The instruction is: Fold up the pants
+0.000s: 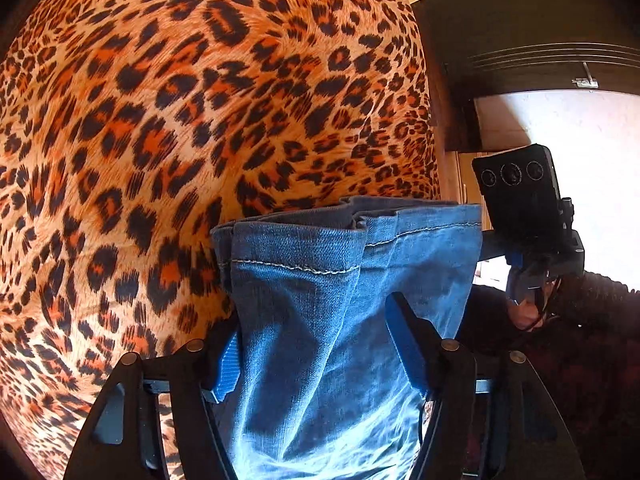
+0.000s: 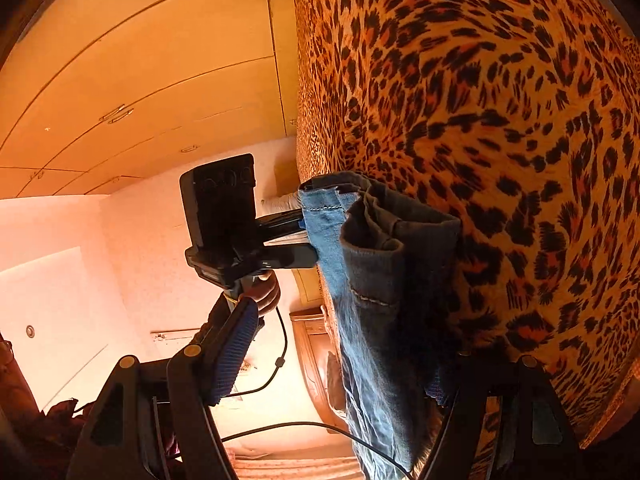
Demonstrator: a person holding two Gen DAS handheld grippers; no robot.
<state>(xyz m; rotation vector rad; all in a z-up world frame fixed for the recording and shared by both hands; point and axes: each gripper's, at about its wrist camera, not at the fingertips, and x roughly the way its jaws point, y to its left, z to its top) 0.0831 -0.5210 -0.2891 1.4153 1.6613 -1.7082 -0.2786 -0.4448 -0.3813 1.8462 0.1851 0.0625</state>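
Blue denim pants (image 1: 320, 312) hang bunched between my left gripper's fingers (image 1: 320, 344), hem ends uppermost, lifted above the leopard-print bed cover (image 1: 180, 120). The left gripper is shut on the cloth. My right gripper (image 2: 332, 360) has its blue left pad (image 2: 234, 352) standing clear of the pants (image 2: 376, 300), with a wide gap; the pants lie against its right finger. Whether it grips the cloth cannot be told. The left gripper also shows in the right wrist view (image 2: 308, 236), clamped on the pant hem edge. The right gripper's body shows in the left wrist view (image 1: 528, 220).
The leopard-print cover (image 2: 500, 120) fills the area behind the pants. Wooden cupboards (image 2: 140, 60) and a pale wall (image 2: 120, 240) lie to the left in the right wrist view. A black cable (image 2: 280, 364) hangs near the right gripper. A dark door frame (image 1: 520, 60) stands at right.
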